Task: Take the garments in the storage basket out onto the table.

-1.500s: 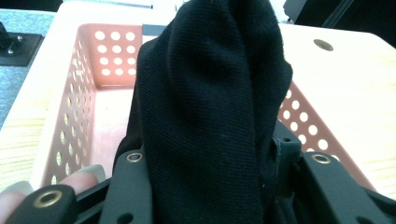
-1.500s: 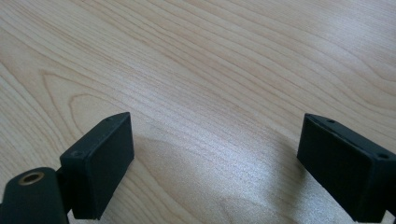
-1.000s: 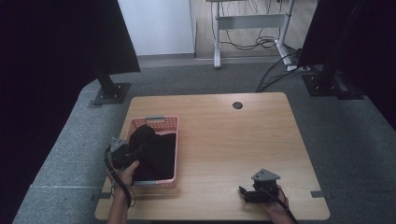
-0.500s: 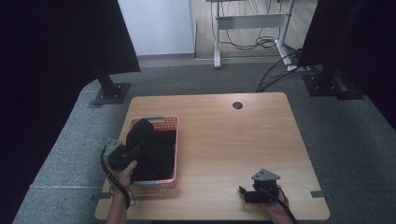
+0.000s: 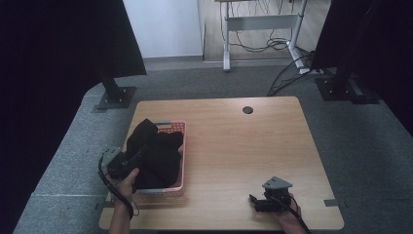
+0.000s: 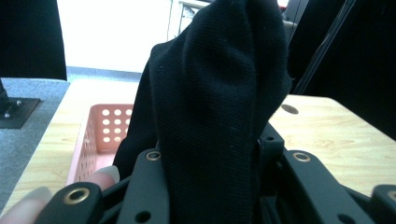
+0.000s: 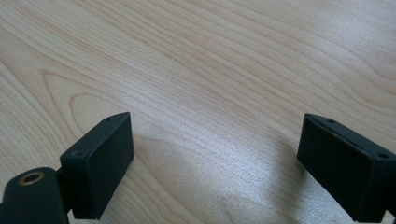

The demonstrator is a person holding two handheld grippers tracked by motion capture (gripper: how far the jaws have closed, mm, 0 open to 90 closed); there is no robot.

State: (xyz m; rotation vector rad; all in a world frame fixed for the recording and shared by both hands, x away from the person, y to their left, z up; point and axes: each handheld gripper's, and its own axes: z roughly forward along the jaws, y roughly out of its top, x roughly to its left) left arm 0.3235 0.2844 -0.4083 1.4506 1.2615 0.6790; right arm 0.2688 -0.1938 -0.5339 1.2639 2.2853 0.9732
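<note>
Black cloth (image 6: 219,102) upright, long axis vertical — clenched in left gripper (image 6: 210,186) — right gripper (image 7: 215,163) released.

- The cloth (image 5: 157,155) is plain black, with a fine ribbed knit seen in the left gripper view.
- The basket (image 5: 181,127), at nine o'clock on the table, is salmon pink, its walls dotted with rows of small round holes.
- The table (image 5: 243,151) is pale wood with wavy grain and one dark round hole at twelve o'clock.
- The left gripper (image 5: 127,161) and right gripper (image 5: 253,201) are black; the right one carries a grey plate.
- The floor (image 5: 370,146) is speckled grey carpet.
</note>
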